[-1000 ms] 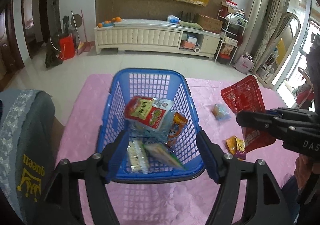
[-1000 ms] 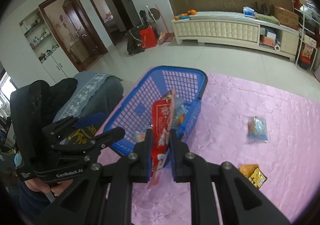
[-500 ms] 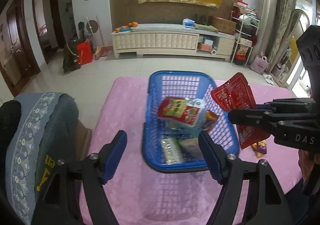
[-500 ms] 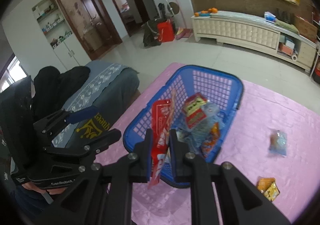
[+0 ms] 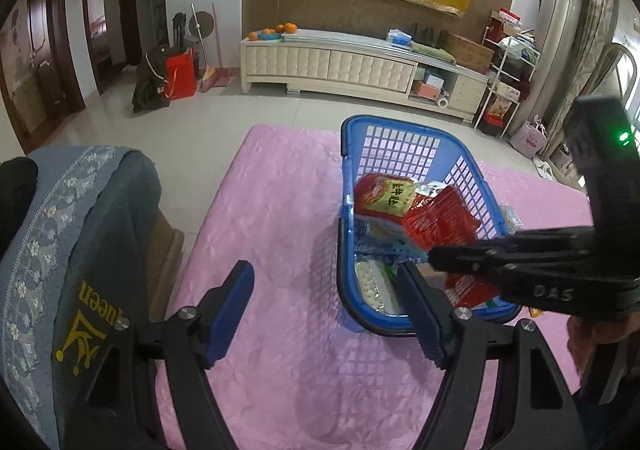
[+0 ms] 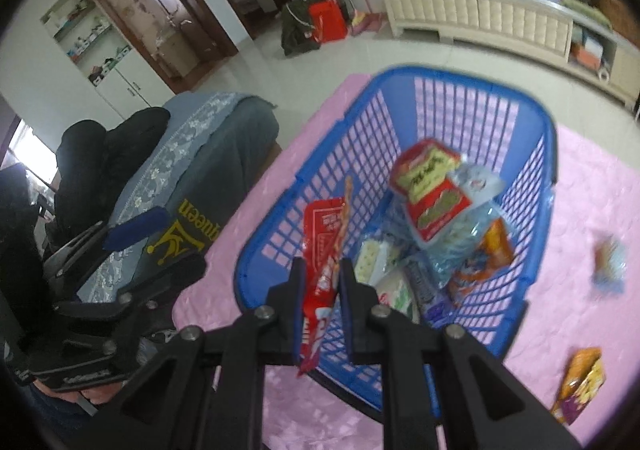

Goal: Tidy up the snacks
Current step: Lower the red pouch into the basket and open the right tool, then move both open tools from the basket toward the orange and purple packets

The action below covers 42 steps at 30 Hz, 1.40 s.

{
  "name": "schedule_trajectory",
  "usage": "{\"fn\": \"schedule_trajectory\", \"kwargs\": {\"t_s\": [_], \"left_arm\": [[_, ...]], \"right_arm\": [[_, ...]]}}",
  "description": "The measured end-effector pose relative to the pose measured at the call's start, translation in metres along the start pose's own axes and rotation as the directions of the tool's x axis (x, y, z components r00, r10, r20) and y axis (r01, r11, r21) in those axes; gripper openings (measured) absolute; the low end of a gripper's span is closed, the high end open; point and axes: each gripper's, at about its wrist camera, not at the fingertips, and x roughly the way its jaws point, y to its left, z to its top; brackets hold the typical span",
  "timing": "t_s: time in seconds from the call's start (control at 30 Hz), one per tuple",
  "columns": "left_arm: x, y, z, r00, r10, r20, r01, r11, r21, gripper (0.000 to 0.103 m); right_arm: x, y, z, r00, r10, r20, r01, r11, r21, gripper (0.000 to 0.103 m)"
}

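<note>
A blue plastic basket (image 5: 404, 130) (image 6: 460, 76) stands on the pink tablecloth (image 5: 272, 210) and holds several snack packs, with a red and green pack (image 5: 386, 196) (image 6: 430, 190) on top. My right gripper (image 6: 322, 278) is shut on a red snack bag (image 6: 322, 228) (image 5: 440, 222) and holds it over the basket's near end. My left gripper (image 5: 326, 284) is open and empty, to the left of the basket; its right finger (image 5: 420, 310) overlaps the basket's near rim.
A grey-blue covered chair back (image 5: 72, 250) (image 6: 192, 154) stands at the table's left edge. An orange snack pack (image 6: 580, 384) and a small clear pack (image 6: 608, 262) lie on the cloth to the right of the basket.
My right gripper has carried the red bag left, from beside the basket to over it. My left gripper has drawn back and left, off the basket.
</note>
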Motion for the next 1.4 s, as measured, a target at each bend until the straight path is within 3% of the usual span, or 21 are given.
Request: {"fn": "schedule_trajectory", "kwargs": {"t_s": [0.27, 0.37, 0.4, 0.43, 0.5, 0.8, 1.4], "left_arm": [[0.003, 0.003, -0.01, 1.0, -0.017, -0.021, 0.017, 1.0, -0.021, 0.072], [-0.003, 0.003, -0.008, 1.0, -0.016, -0.02, 0.016, 1.0, -0.023, 0.072], [-0.004, 0.002, -0.007, 1.0, -0.016, -0.019, 0.016, 1.0, -0.022, 0.072], [-0.007, 0.001, -0.007, 1.0, -0.018, -0.015, 0.017, 1.0, -0.021, 0.072], [-0.009, 0.002, -0.008, 1.0, -0.02, -0.011, 0.02, 1.0, -0.019, 0.072], [-0.036, -0.026, -0.006, 0.998, -0.052, 0.041, 0.051, 0.998, 0.028, 0.078], [-0.067, -0.125, -0.007, 0.991, -0.112, 0.072, 0.099, 0.981, 0.164, 0.083]], "right_arm": [[0.012, 0.009, 0.0, 0.999, -0.024, -0.024, 0.023, 1.0, -0.021, 0.02], [0.015, 0.015, 0.004, 0.998, -0.054, -0.033, 0.052, 0.996, -0.068, 0.027], [0.015, 0.017, 0.005, 0.998, -0.059, -0.036, 0.056, 0.995, -0.079, 0.036], [0.013, 0.019, 0.005, 0.997, -0.064, -0.031, 0.061, 0.994, -0.09, 0.057], [0.005, 0.023, 0.005, 0.996, -0.088, 0.0, 0.088, 0.99, -0.106, 0.086], [-0.047, 0.016, -0.009, 0.985, -0.151, 0.087, 0.162, 0.978, -0.133, 0.087], [-0.157, -0.036, -0.063, 0.941, -0.251, 0.229, 0.266, 0.963, -0.038, 0.092]]}}
